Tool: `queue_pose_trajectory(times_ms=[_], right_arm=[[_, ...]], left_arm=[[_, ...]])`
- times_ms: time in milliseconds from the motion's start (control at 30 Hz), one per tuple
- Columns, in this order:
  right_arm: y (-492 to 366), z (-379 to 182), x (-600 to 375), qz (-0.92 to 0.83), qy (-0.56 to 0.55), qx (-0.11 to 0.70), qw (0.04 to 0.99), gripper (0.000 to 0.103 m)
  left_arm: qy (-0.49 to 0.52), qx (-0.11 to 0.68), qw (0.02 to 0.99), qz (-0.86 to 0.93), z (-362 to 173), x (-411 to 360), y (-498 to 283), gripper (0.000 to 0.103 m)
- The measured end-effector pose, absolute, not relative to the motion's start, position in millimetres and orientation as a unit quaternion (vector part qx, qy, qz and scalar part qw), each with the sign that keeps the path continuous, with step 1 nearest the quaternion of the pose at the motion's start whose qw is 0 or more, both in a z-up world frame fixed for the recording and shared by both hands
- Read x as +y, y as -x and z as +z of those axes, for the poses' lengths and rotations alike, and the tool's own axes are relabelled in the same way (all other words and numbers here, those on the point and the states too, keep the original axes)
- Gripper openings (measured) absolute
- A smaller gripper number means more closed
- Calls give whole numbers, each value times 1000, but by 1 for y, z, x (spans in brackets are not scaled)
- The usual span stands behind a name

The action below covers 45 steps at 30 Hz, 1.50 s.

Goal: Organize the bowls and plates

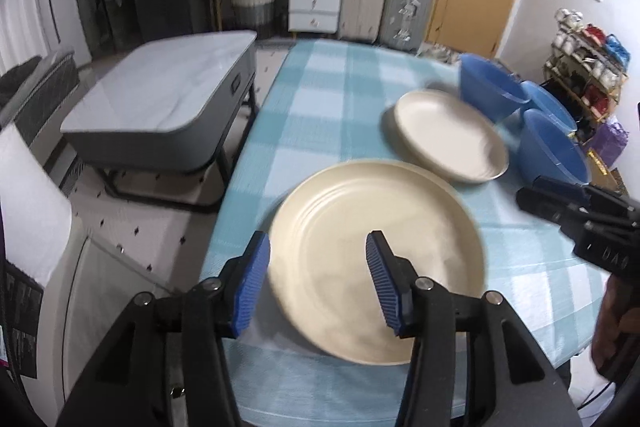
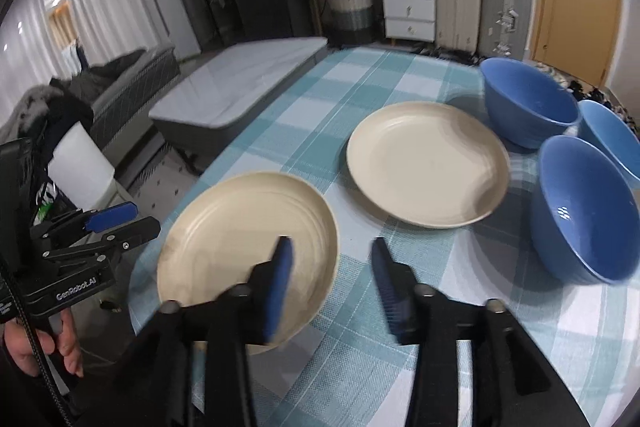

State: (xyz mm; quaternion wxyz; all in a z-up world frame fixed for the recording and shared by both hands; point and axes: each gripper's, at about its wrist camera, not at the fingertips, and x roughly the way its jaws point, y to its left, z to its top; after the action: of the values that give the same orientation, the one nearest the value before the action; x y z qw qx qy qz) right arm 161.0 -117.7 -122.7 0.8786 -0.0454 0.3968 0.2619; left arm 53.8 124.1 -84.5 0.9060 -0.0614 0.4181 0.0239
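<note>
Left gripper: our left gripper (image 1: pixel 318 259) hangs above the near plate with the jaws spread; nothing is between the blue pads (image 1: pixel 256 267), and the plate shows through the gap.
Right gripper: our right gripper (image 2: pixel 330 267) is also spread and empty, over the cloth just beside the near plate's right edge.
Near plate: the near plate (image 1: pixel 372 259) lies flat on the checked tablecloth (image 1: pixel 320 87), close to the table's left edge, face up.
Far plate: the far plate (image 2: pixel 428 163) lies behind it and to the right, apart from it, also face up and flat.
Bowls: three blue bowls (image 2: pixel 528 103) stand in a group at the right, just beside the far plate; all open upward, and none is nested in another.
Handling, plates: we judge them stiff, smooth and rather slippery, maybe breakable if they are ceramic. The raised rim is the only place to take hold, one pad inside and one under the edge.
Handling, bowls: we think the wall near the lip is the best place to pinch; the glaze looks slick, so a firm grip is needed.
Direction and axis: plates and bowls are round, so they have no long axis; only the opening direction counts, and it is up for all.
Beyond: a grey low table (image 1: pixel 160 107) stands past the left edge.
</note>
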Motion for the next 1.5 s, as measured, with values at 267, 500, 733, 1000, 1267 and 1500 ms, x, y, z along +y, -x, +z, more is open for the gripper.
queue_pose_trajectory(times_ms=[267,500,733,1000,1267,1500], right_arm=[[-122,-98,-154,241,-4,317,917,79],[-103,-89,-176,210,-12,287,935,84],[-89,-88,-199,178,-24,269,946,89],[-71,-78,-234,137,-44,237,961,100],[-47,-69,-259,123,-64,189,972,102],[-38,-66,-265,111,-65,179,975,102]], left_arm=[[38,391,919,-33,-64,75,-54,52],[34,377,924,-59,-57,42,-58,54],[36,348,934,-69,-51,22,-52,76],[47,332,940,-67,-43,13,-44,94],[41,258,964,-46,-23,8,-18,103],[40,251,966,-52,-23,4,-15,103]])
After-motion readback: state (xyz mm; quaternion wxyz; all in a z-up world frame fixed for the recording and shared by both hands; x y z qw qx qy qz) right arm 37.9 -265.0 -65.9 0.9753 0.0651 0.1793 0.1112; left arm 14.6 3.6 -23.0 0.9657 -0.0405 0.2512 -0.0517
